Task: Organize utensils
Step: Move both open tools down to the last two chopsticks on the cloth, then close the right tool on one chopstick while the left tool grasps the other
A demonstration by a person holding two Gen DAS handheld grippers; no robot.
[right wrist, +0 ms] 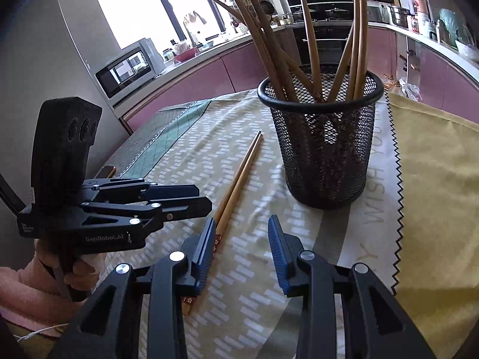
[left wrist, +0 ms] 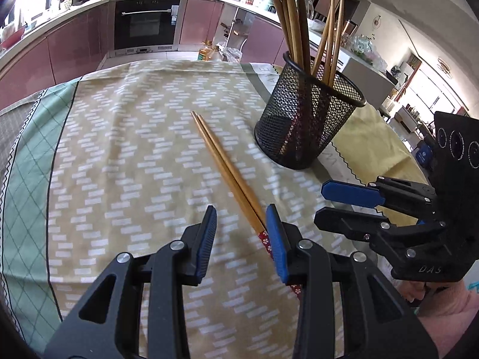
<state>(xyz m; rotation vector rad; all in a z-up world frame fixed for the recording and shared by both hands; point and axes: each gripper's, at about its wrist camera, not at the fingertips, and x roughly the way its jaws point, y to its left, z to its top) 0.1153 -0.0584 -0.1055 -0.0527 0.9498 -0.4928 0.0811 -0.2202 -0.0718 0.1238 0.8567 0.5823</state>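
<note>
A pair of wooden chopsticks (left wrist: 223,161) (right wrist: 239,176) with red patterned ends lies on the patterned tablecloth (left wrist: 119,164). A black mesh cup (left wrist: 302,125) (right wrist: 326,149) stands just beyond them and holds several chopsticks upright. My left gripper (left wrist: 242,209) (right wrist: 203,197) hovers open over the red ends. The pair runs just inside its right finger (left wrist: 277,239) and is hidden behind it lower down. My right gripper (right wrist: 242,220) (left wrist: 321,202) is open too, close beside the left. The pair passes behind its left finger (right wrist: 206,245). Neither gripper holds anything.
A yellow cloth (right wrist: 434,194) with a zigzag edge covers the table right of the cup. Pink kitchen cabinets, an oven (left wrist: 146,24) and a microwave (right wrist: 128,70) lie beyond the table. An oil bottle (left wrist: 206,52) stands past the far edge. A hand (right wrist: 45,269) grips the left gripper's handle.
</note>
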